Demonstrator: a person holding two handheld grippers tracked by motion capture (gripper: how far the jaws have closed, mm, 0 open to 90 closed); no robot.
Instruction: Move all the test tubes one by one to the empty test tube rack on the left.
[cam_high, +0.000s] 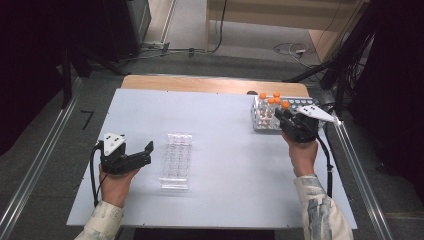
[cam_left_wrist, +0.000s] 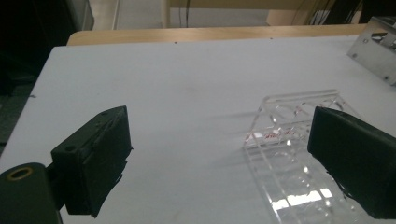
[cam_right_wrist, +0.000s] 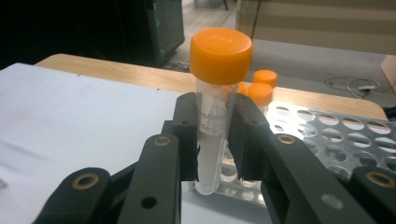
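While the right gripper (cam_right_wrist: 212, 135) is clamped on an orange-capped tube (cam_right_wrist: 215, 112), that tube stands upright, its long axis vertical, with the cap pointing up above the jaw tips and the clear rounded bottom hanging below them. Both black jaws press its sides just under the cap, so the tube sits squarely between them. Seen from the right gripper view, its lower end is at the near edge of the metal tube rack (cam_right_wrist: 327, 135); whether it touches the rack cannot be told. Several other orange-capped tubes (cam_right_wrist: 261, 88) stand in the rack behind it. From the high view, the right gripper (cam_high: 286, 116) is at the rack (cam_high: 300, 106) near the far right of the white table (cam_high: 215, 110). Over at the left, the left gripper (cam_left_wrist: 219, 154) is spread wide and holds nothing, one jaw over the near end of a clear plastic rack (cam_left_wrist: 289, 140) lying flat on the table, its long axis running away from the person.
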